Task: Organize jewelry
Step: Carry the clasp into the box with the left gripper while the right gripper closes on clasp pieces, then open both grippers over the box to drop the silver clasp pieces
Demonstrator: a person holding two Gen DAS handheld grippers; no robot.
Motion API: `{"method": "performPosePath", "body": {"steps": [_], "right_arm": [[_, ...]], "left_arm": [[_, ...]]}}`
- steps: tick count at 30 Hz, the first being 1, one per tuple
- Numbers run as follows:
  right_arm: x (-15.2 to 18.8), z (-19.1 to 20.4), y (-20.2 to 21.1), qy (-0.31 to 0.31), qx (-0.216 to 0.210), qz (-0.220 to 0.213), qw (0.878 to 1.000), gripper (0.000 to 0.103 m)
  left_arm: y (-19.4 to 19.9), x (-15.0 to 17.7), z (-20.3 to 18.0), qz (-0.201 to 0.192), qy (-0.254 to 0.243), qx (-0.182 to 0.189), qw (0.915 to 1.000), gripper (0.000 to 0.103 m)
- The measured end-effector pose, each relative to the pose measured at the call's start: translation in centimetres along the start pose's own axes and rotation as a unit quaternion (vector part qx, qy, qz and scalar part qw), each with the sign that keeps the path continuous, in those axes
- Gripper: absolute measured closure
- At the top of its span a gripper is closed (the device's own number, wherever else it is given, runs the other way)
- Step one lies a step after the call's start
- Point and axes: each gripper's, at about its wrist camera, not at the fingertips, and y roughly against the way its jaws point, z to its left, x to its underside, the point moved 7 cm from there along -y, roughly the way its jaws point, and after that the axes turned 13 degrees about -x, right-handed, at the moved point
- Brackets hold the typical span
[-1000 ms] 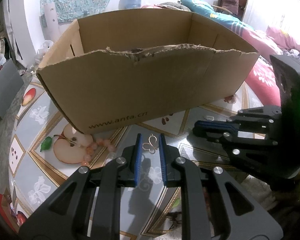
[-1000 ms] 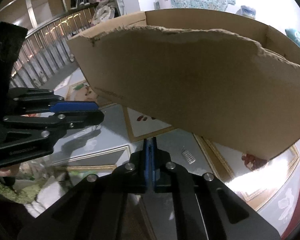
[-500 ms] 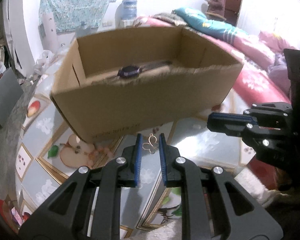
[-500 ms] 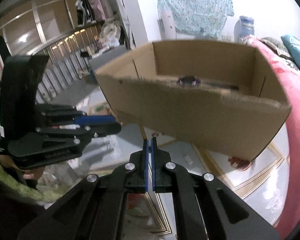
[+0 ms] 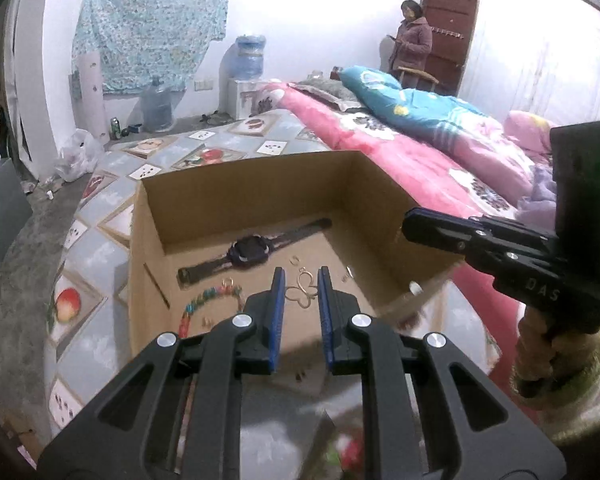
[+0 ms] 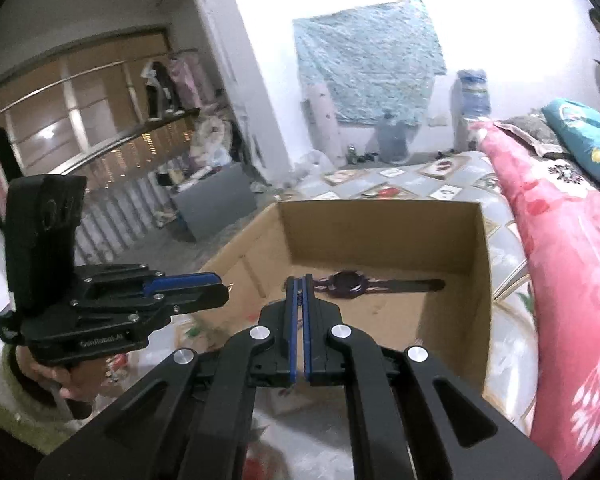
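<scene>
My left gripper (image 5: 301,285) is shut on a gold butterfly-shaped ornament (image 5: 301,291) and holds it above the open cardboard box (image 5: 260,188). In the box lie a dark wristwatch (image 5: 249,251), a coloured bead bracelet (image 5: 204,302) and several small gold pieces (image 5: 296,259). My right gripper (image 6: 299,292) is nearly closed on a small dark item between its pads; what it is I cannot tell. It hovers over the box's near side (image 6: 485,264), and the watch (image 6: 350,281) lies beyond it. Each gripper shows in the other's view (image 5: 480,236) (image 6: 172,292).
The box stands on a fruit-patterned cloth (image 5: 96,256). A bed with a pink quilt (image 5: 400,148) lies to the right. A person (image 5: 411,40) stands by the far door. Water bottles (image 5: 156,104) and bags sit by the far wall.
Both grippers have risen from beside the box's outer wall to above its rim, so the inside of the box now shows. The left gripper still holds the butterfly ornament.
</scene>
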Motion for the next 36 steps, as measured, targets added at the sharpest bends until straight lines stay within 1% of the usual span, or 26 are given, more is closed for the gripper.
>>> {"method": "performPosePath", "body": {"steps": [3,7,8,9,12,13,14,16,18,22,24,26,27,29,31,33,34,35,36], "right_arm": [[-0.1,-2.4,-2.5,-0.028,0.030,0.034,0.999,0.100],[0.2,-4.2,-4.8,-0.047,0.052,0.060,0.996,0.100],[0.3,-4.5,-5.2,-0.050,0.059,0.064,0.995,0.100],[0.5,-4.7,-5.5,-0.052,0.061,0.067,0.995,0.099],[1.0,-4.9,-6.0,-0.061,0.059,0.074,0.994,0.098],[1.1,-4.9,-6.0,-0.062,0.060,0.074,0.994,0.094],[1.2,-5.0,-5.9,-0.062,0.060,0.072,0.994,0.088],[1.1,-4.8,-5.7,-0.064,0.059,0.068,0.994,0.082],[1.1,-4.7,-5.3,-0.066,0.056,0.060,0.994,0.081],[0.7,-4.1,-4.3,-0.068,0.051,0.043,0.995,0.074],[0.6,-3.5,-3.8,-0.065,0.047,0.035,0.996,0.072],[0.6,-2.8,-3.4,-0.060,0.044,0.029,0.997,0.067],[0.5,-2.4,-3.1,-0.057,0.042,0.025,0.997,0.065],[0.4,-1.9,-2.6,-0.053,0.038,0.018,0.998,0.058],[0.3,-1.3,-1.9,-0.047,0.036,0.010,0.998,0.054],[0.3,-0.8,-1.2,-0.043,0.034,0.001,0.998,0.051],[0.2,-0.6,-1.0,-0.041,0.033,-0.002,0.999,0.048],[0.2,-0.3,-0.6,-0.040,0.032,-0.008,0.999,0.046],[0.3,-0.1,-0.2,-0.039,0.030,-0.012,0.999,0.045]], "left_arm": [[-2.6,-1.0,0.0,0.015,0.001,0.002,0.9999,0.088],[-6.1,-1.4,0.0,0.044,-0.003,-0.011,0.9990,0.088],[-7.1,-1.3,0.0,0.058,-0.005,-0.019,0.9982,0.088],[-7.8,-1.2,0.1,0.067,-0.005,-0.025,0.9974,0.088],[-8.6,-0.8,0.3,0.079,-0.001,-0.030,0.9965,0.085],[-8.6,-0.6,0.4,0.079,-0.002,-0.033,0.9963,0.083],[-8.7,-0.5,0.5,0.080,-0.001,-0.037,0.9961,0.076],[-8.5,-0.4,0.7,0.077,0.000,-0.043,0.9961,0.072],[-8.1,-0.3,0.9,0.073,0.001,-0.048,0.9962,0.067],[-6.9,-0.5,1.0,0.060,0.000,-0.058,0.9965,0.062],[-6.1,-0.6,0.9,0.052,0.001,-0.060,0.9969,0.055],[-5.2,-0.7,0.8,0.042,-0.001,-0.062,0.9972,0.053],[-4.8,-0.7,0.7,0.038,-0.003,-0.062,0.9973,0.050],[-3.9,-0.7,0.6,0.031,-0.004,-0.064,0.9975,0.045],[-3.0,-0.6,0.6,0.026,-0.002,-0.062,0.9978,0.041],[-2.1,-0.4,0.7,0.019,0.000,-0.063,0.9978,0.034],[-1.7,-0.4,0.7,0.016,0.001,-0.064,0.9978,0.032],[-1.2,-0.2,0.7,0.009,0.002,-0.065,0.9978,0.028],[-0.7,-0.1,0.7,0.004,0.004,-0.066,0.9978,0.026]]}}
